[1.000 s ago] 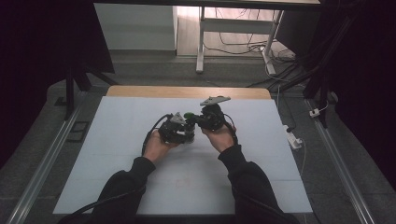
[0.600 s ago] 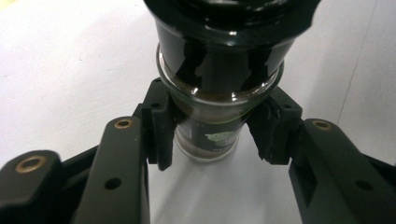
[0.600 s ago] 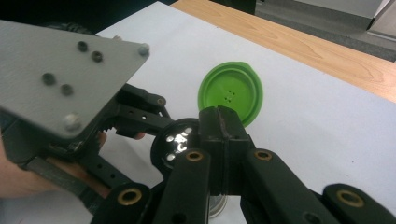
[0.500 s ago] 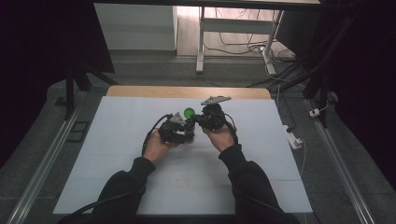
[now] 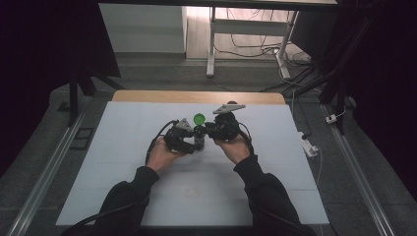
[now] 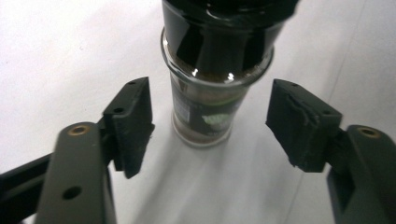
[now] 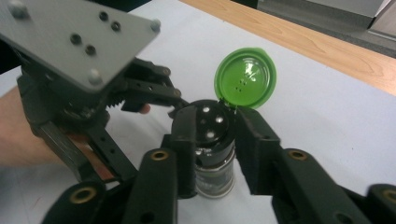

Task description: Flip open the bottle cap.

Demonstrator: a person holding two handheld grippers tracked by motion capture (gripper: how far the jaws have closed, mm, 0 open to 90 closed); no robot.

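While the spice jar [image 5: 199, 139] stands upright on the white table [image 5: 123, 147] between both hands with its green flip lid [image 7: 245, 77] swung open, the left gripper [image 6: 212, 126] has just spread its fingers clear of the glass, and the right gripper [image 7: 215, 149], fingers also just parting, flanks the black cap closely.

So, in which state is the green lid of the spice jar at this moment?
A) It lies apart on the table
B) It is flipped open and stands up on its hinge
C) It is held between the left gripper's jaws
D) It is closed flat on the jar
B: in the right gripper view the green lid stands upright, hinged at the rim of the spice jar, and bares the holes of the black shaker top.
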